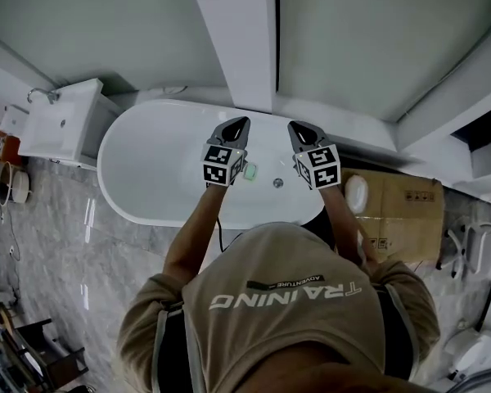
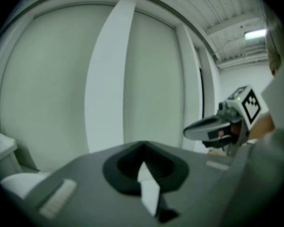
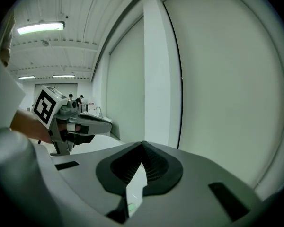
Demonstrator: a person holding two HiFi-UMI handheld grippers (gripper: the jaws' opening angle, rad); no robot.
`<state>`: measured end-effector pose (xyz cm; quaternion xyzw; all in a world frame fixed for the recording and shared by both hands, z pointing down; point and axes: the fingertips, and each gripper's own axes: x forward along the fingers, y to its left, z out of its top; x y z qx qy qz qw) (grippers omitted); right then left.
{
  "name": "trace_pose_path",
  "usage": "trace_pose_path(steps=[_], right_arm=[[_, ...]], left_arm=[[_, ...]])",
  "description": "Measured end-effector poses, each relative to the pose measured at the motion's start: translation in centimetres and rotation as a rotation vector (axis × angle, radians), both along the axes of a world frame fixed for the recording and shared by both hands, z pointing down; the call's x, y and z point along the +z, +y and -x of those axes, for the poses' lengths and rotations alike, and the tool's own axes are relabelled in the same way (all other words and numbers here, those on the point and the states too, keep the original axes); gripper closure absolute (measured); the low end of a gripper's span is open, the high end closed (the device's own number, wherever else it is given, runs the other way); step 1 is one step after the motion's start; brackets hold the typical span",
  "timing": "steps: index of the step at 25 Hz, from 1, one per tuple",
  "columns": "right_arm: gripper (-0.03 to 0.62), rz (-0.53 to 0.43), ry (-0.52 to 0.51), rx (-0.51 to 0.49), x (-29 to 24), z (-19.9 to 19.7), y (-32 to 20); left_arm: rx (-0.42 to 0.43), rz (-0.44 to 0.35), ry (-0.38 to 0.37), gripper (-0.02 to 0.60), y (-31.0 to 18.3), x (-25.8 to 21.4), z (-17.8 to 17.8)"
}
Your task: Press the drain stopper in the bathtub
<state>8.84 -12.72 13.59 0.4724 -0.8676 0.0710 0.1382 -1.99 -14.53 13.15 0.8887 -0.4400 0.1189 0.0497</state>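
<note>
Both grippers were held level above the white bathtub (image 1: 127, 150), pointing toward the wall rather than down, so neither looked lined up for a press. The left gripper (image 1: 238, 123) and right gripper (image 1: 299, 128) each had their fingers drawn together on nothing. The drain stopper (image 1: 277, 182) sat untouched on the tub floor below and between them, likely why they flanked that spot

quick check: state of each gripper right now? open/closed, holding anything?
Left gripper: closed, jaw tips together, holding nothing.
Right gripper: closed, jaw tips together, holding nothing.
</note>
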Motion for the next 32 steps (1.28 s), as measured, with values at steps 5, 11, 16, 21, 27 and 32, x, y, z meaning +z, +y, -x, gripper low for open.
trace_pose_path(steps=[5,11,16,21,27,32], right_arm=[[0.585,-0.083,0.006,-0.029,-3.1,1.2,0.0],[0.585,-0.150,0.019,-0.061,-6.0,2.5,0.3],[0.585,-0.188,0.000,-0.043,-8.3,2.3,0.5],[0.585,-0.183,-0.033,-0.019,-9.2,1.1,0.6],[0.585,-0.198,-0.039,0.014,-9.4,-0.5,1.0],[0.585,-0.196,-0.034,-0.002,-8.9,-0.1,1.5]], left_arm=[[-0.013,-0.099,0.038,0.580,0.3,-4.3,1.1],[-0.056,-0.168,0.099,0.580,0.7,-7.6,3.1],[-0.067,-0.219,0.111,0.580,1.2,-9.8,3.4],[-0.041,-0.225,0.085,0.580,0.7,-9.7,2.1],[0.013,-0.228,0.059,0.580,1.0,-9.3,-0.3],[0.032,-0.201,0.059,0.580,1.1,-8.2,-1.0]])
